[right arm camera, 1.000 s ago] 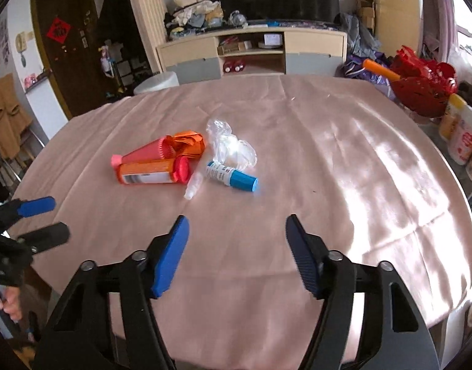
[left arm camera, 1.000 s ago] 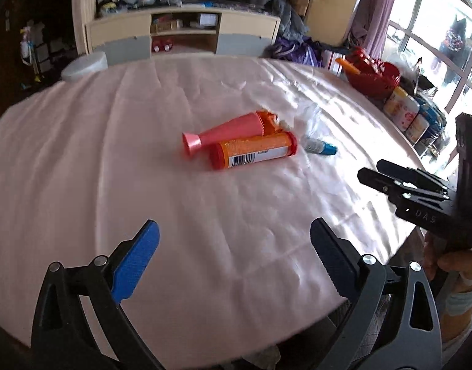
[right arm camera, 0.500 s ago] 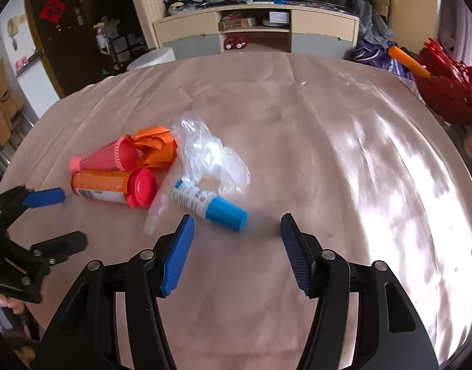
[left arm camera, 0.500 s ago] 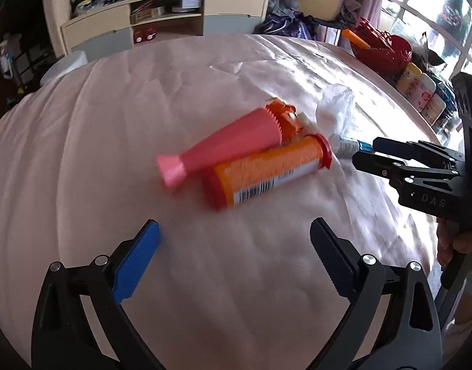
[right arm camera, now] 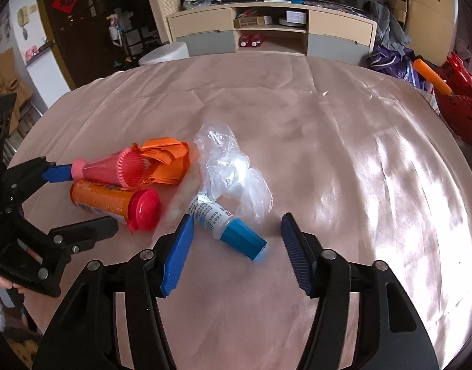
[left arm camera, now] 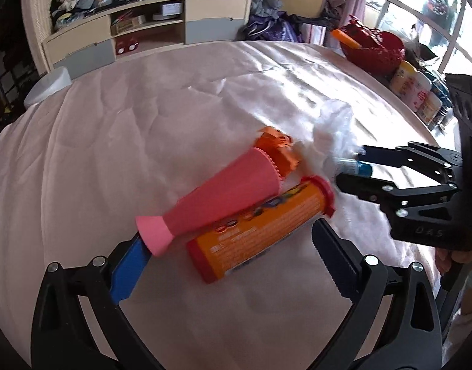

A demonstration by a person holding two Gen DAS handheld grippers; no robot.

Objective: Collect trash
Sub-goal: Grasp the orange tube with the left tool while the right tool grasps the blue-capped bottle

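On the pink-clothed tabletop [right arm camera: 343, 160] the trash lies in one loose cluster, none of it yet picked up. In the right wrist view a pink cone-shaped piece [right arm camera: 112, 168] rests against crumpled orange paper [right arm camera: 168, 160], with an orange canister [right arm camera: 112, 200] with a red lid just near of them. To their right sits a wad of clear plastic film [right arm camera: 233, 169], and touching its near edge lies a small white bottle with a blue cap [right arm camera: 226, 228].

The right gripper [right arm camera: 236, 240] hangs over that bottle with its jaws closing; the bottle lies between them, but the pads do not yet press on it. The left gripper [left arm camera: 226, 246] comes in from the left side, its jaws apart and straddling the near end of the canister and the cone's narrow tip; nothing is clamped there either.

No bin or bag for the trash shows in either view, so where the pieces should go cannot be told. Judging by this, the task is at its start: two first grasps are being set up, and all five pieces remain to be lifted and carried off.
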